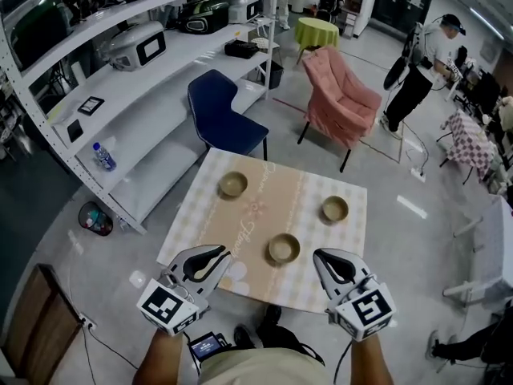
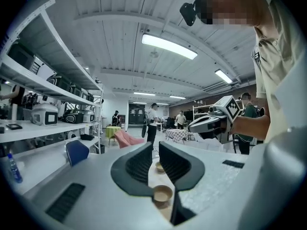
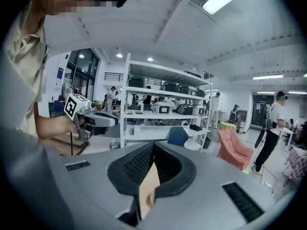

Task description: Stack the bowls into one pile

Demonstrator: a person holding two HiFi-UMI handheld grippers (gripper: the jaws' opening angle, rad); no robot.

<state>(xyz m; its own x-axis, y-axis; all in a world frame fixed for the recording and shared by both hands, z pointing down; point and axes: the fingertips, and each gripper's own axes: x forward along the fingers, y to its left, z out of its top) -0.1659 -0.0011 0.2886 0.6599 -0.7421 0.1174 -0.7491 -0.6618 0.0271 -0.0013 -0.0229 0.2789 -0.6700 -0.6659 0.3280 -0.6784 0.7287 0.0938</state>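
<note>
The left gripper [image 1: 210, 261] hovers at the table's [image 1: 189, 215] near edge, its jaws a narrow slit apart and holding nothing. The far bowl [image 1: 233, 184] lies well ahead of them. The near bowl [image 1: 284, 248] sits just ahead and slightly right of the slit, between the two grippers. The third bowl [image 1: 335, 208] stands ahead of the right gripper [image 1: 330, 263], whose jaws are closed tip to tip and empty. The near bowl looks closer to the right gripper, so that hand seems better placed.
</note>
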